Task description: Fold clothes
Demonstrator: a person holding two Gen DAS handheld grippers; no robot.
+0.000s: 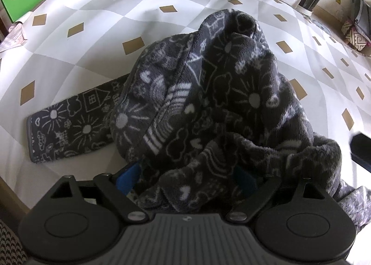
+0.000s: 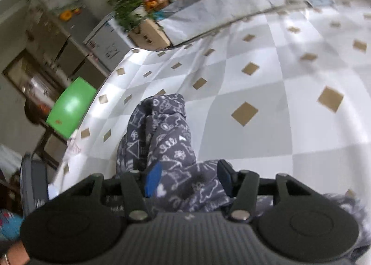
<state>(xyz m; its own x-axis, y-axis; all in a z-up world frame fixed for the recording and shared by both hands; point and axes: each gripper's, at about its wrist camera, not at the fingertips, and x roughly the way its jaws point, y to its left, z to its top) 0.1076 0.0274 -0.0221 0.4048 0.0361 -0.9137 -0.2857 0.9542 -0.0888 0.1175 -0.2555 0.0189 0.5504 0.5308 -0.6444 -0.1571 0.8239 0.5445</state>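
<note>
Two grippers, one garment. Item: a dark fleece garment [image 1: 220, 93] printed with white doodles of suns, houses and hearts, bunched in a tall heap on the checkered tablecloth [image 1: 92, 40], with one flat strip, a sleeve or leg by the look of it, lying out to the left on the cloth. Left gripper [image 1: 187, 179]: blue pads set fairly wide apart with a thick wad of fleece filling the gap between them; the pads look pressed against the cloth, so judged to be grasping the garment, though loosely. Right gripper [image 2: 189, 178]: blue pads likewise apart, fleece bulging between them and spilling toward the camera; judged to be holding a fold of the same garment, in a blurred view. Condition of garment: crumpled, no clean fold line visible. Surroundings: green chair [image 2: 70, 107] at the table edge, plants and boxes beyond. Risks, as judged: the bulky wad may slip from either grip because thick pile gives the pads little bite; the two grips may hold different layers, so a lift would twist the heap rather than spread it; the trailing strip may drag and fold under.
</note>
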